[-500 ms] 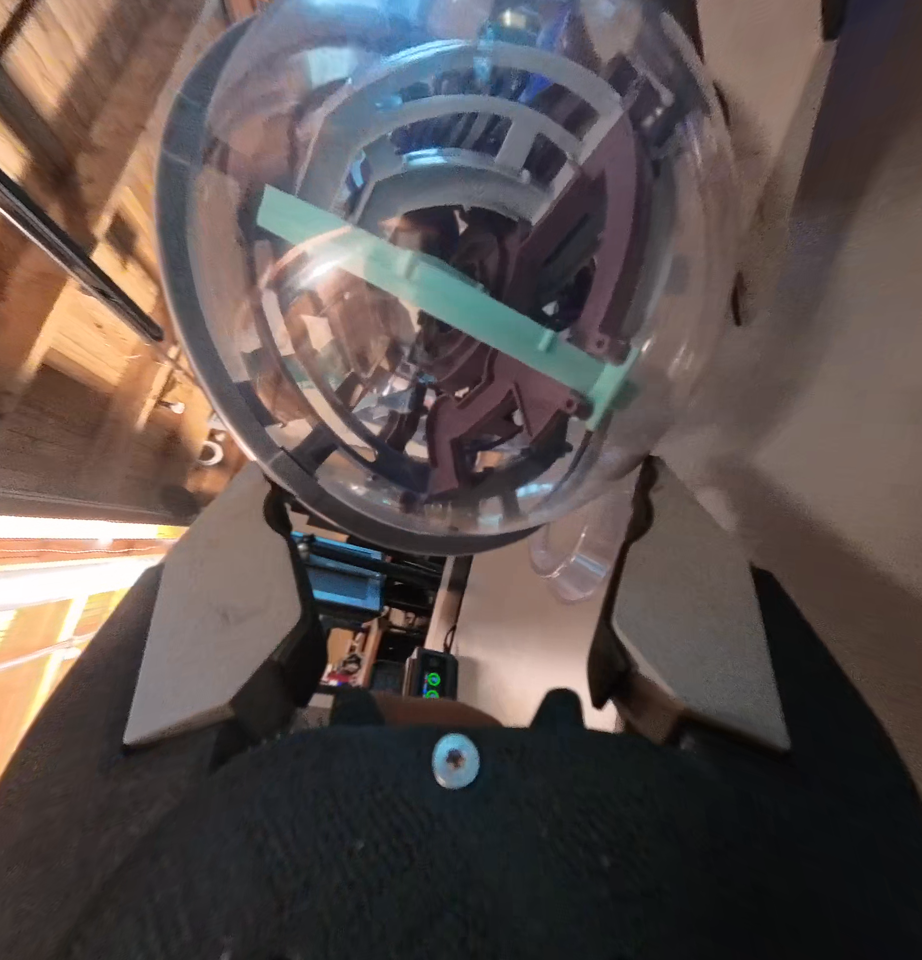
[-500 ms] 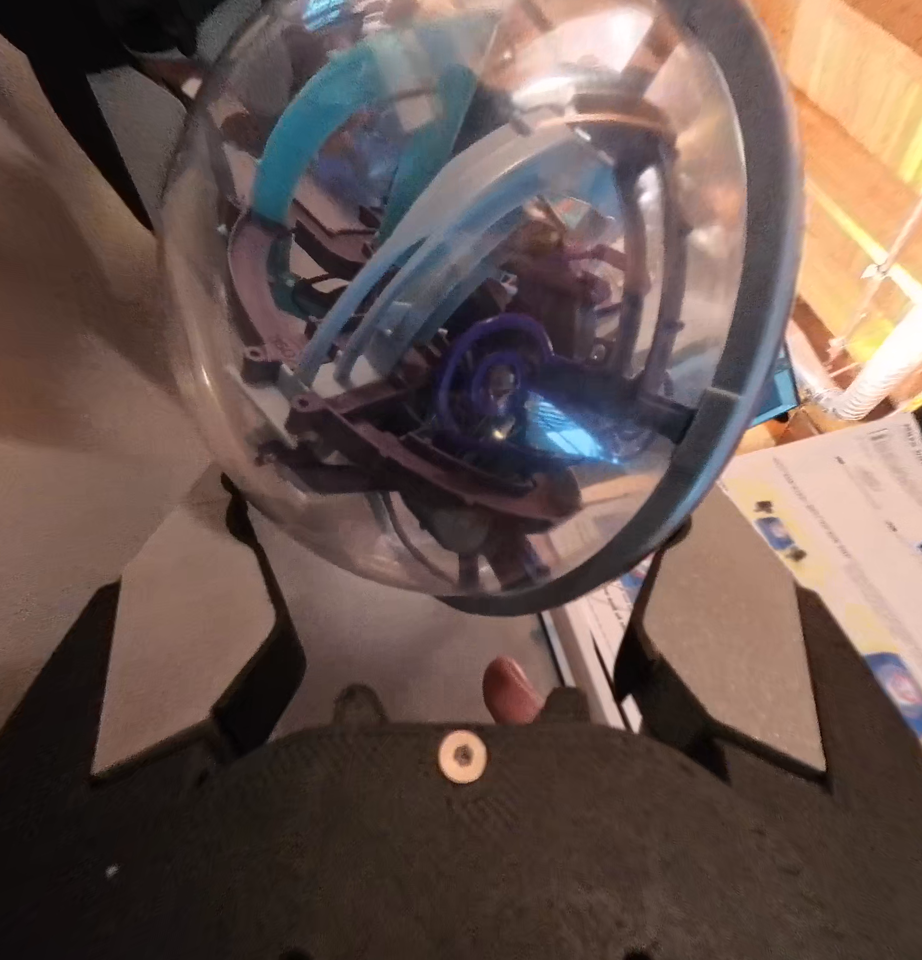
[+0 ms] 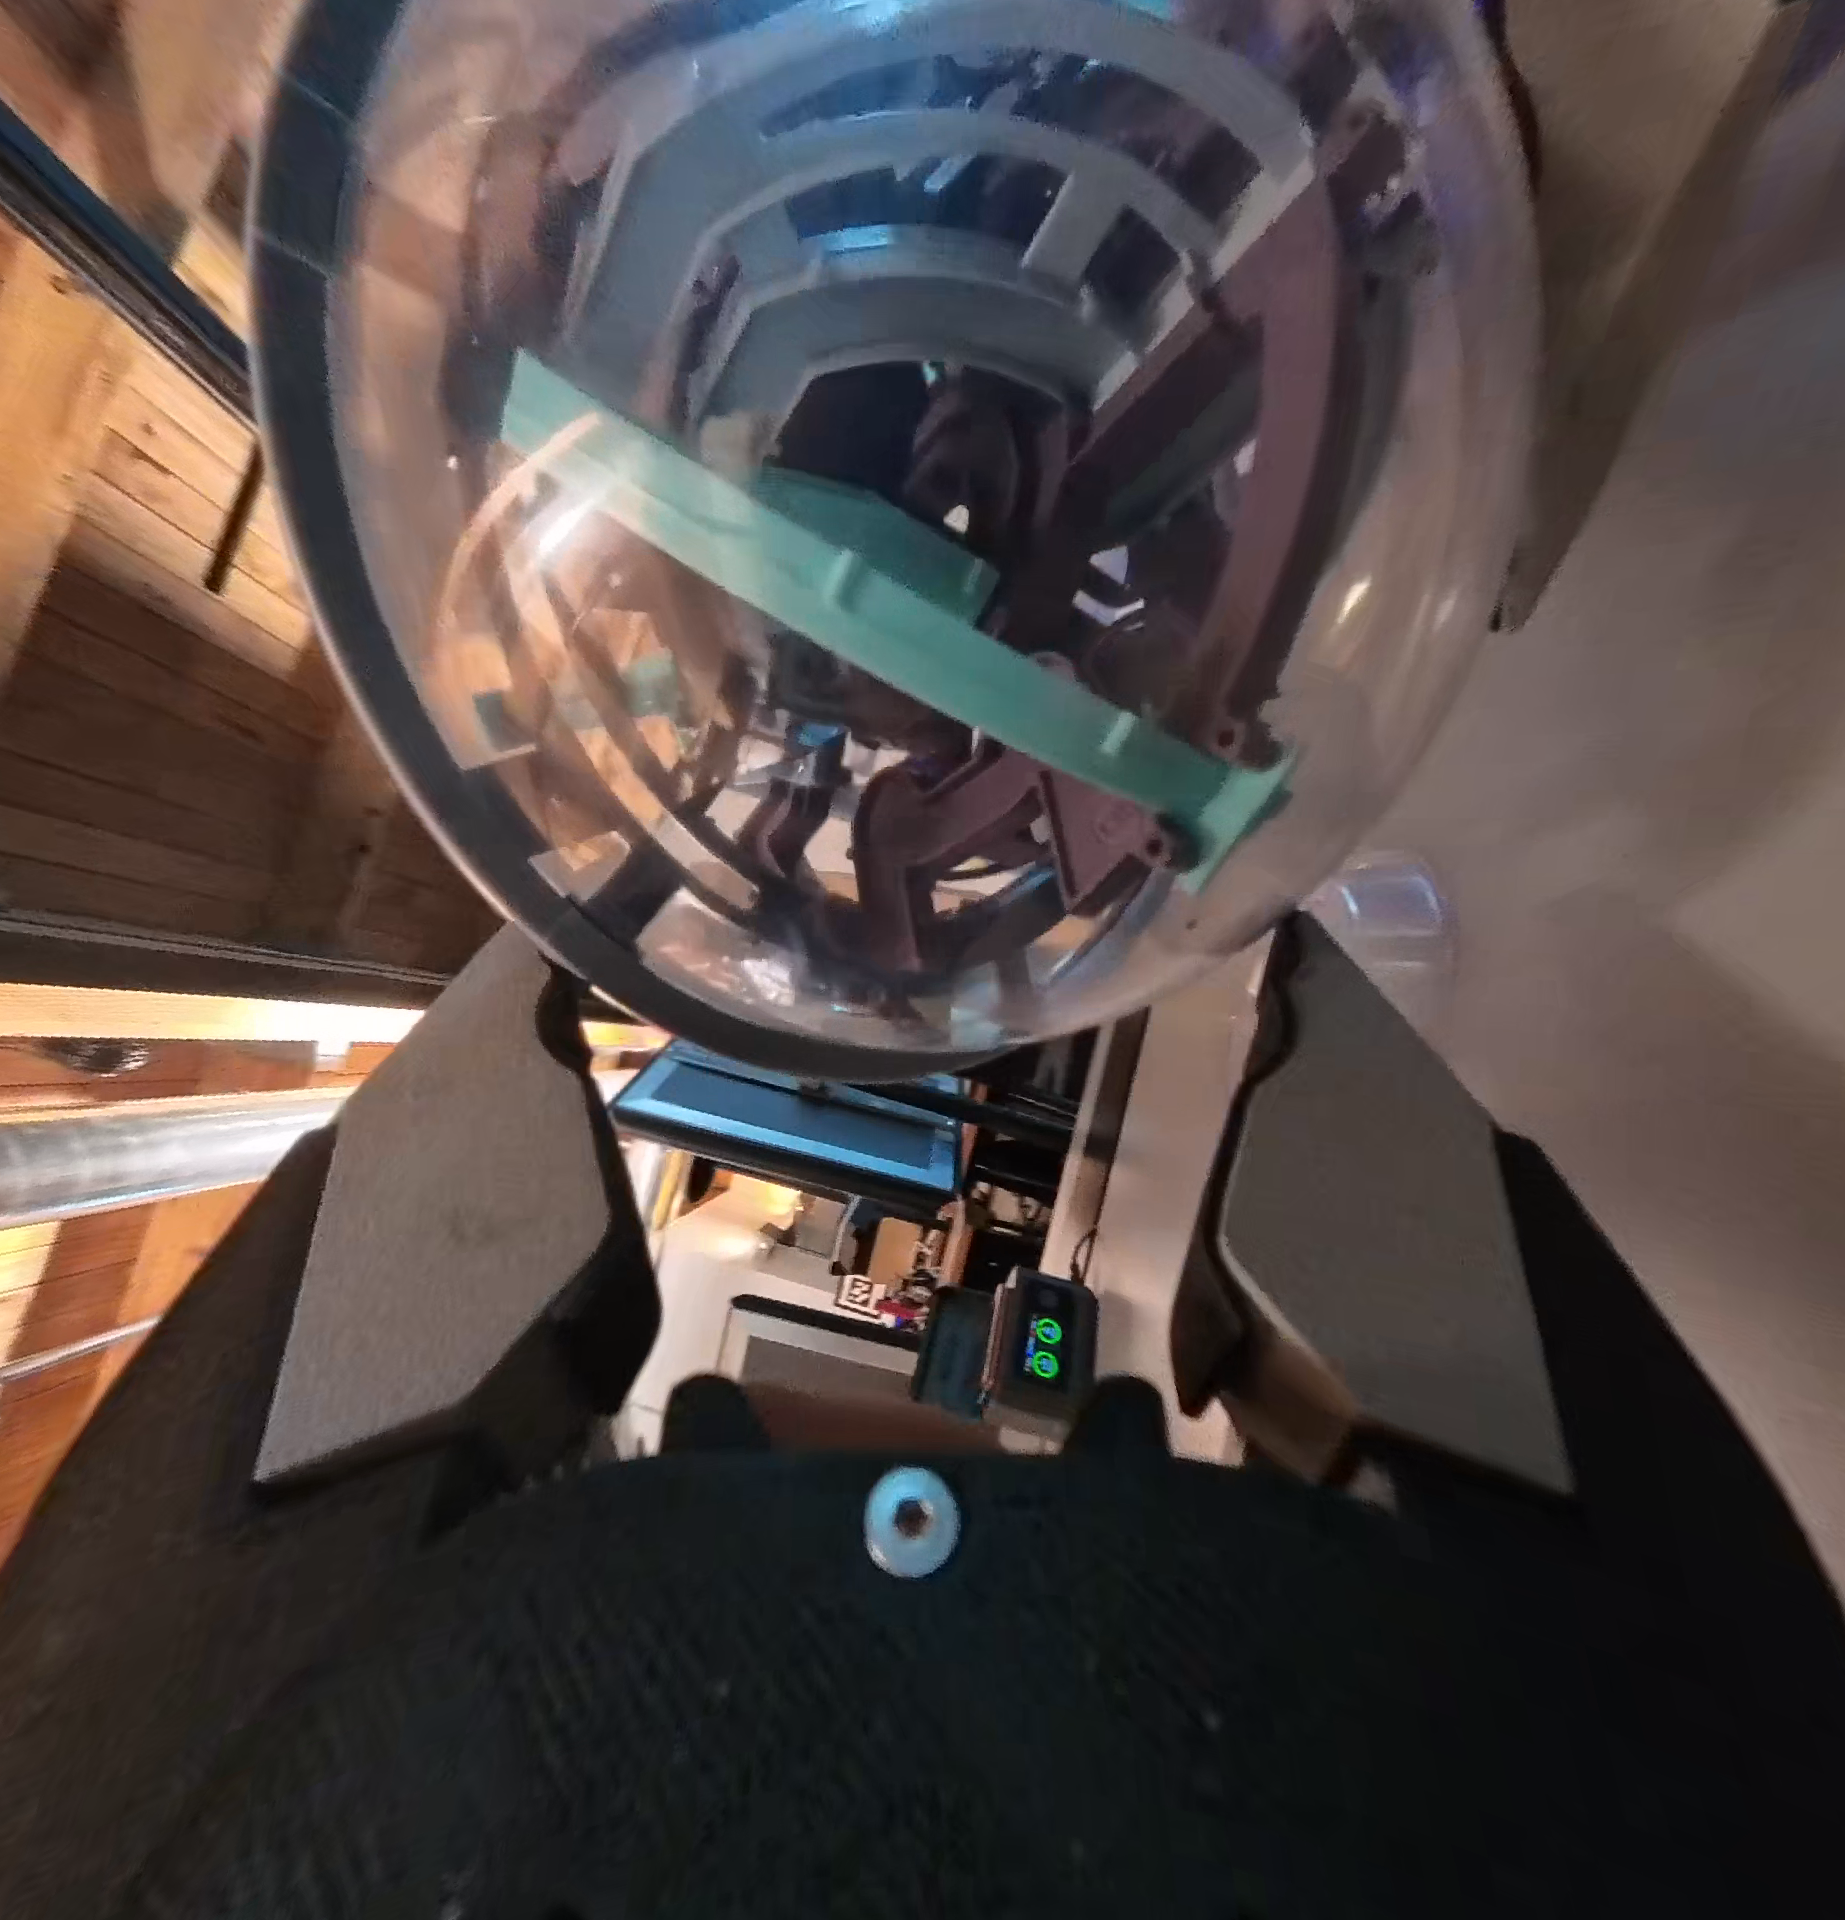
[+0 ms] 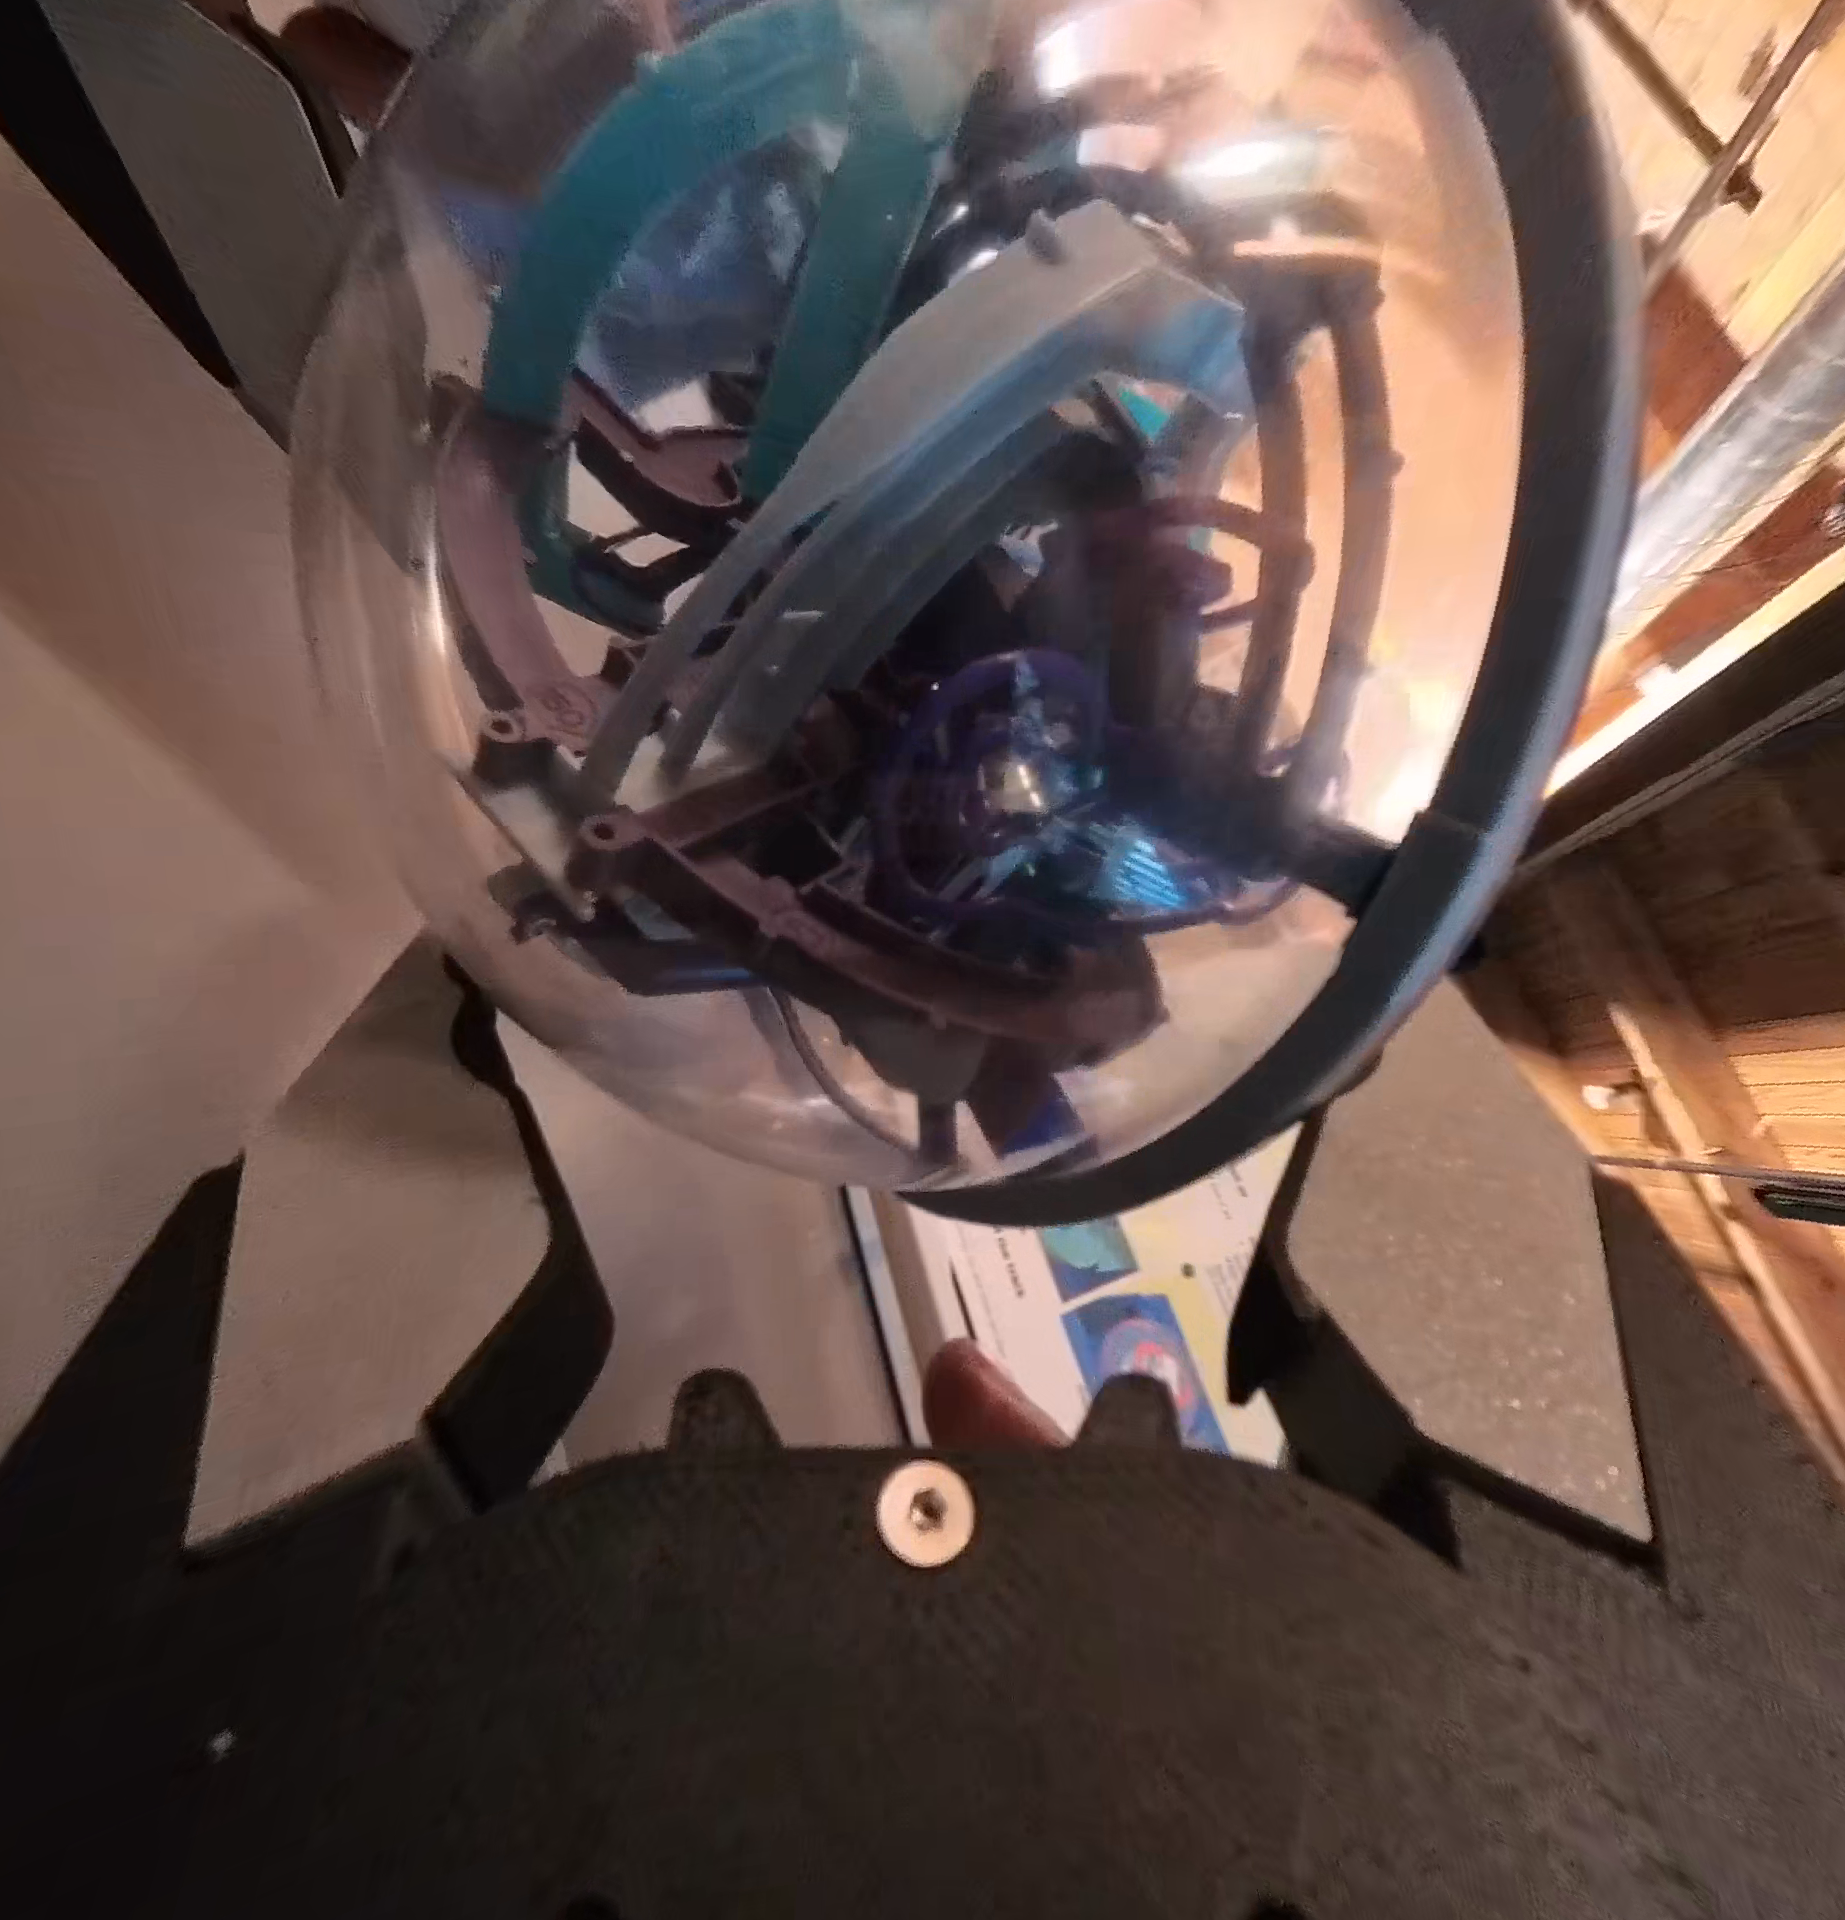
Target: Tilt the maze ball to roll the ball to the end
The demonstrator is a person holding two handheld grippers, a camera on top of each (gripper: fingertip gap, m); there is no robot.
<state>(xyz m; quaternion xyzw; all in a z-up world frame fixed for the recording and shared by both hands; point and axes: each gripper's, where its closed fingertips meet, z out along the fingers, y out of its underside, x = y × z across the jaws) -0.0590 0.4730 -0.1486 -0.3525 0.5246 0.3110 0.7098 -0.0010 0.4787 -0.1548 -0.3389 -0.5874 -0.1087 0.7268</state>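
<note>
You hold the maze ball point(image 3: 876, 499) up in the air between both grippers, and it fills the upper part of each wrist view. Its clear shell is joined by a dark rim band point(image 4: 1583, 727) that runs edge-on past the right gripper's outer finger point(image 4: 1417, 1299), so the seam lies roughly along the line between your two hands. The left gripper point(image 3: 913, 997) is spread wide, its two fingertips pressed to the underside of the shell; the right gripper point(image 4: 887, 1091) is spread just as wide and cradles the opposite side the same way. Each has the sphere directly ahead of its fingers and touching them, neither hand nearer than the other. Inside, a green track point(image 3: 897, 613) crosses diagonally on the left side, and pale grey rails point(image 4: 845, 540) arc toward a purple spiral point(image 4: 1001, 769) on the right. A small shiny ball point(image 4: 1011, 779) seems to sit in that spiral, though blur leaves this unsure. Any tilt will likely pivot about the hand-to-hand axis.
</note>
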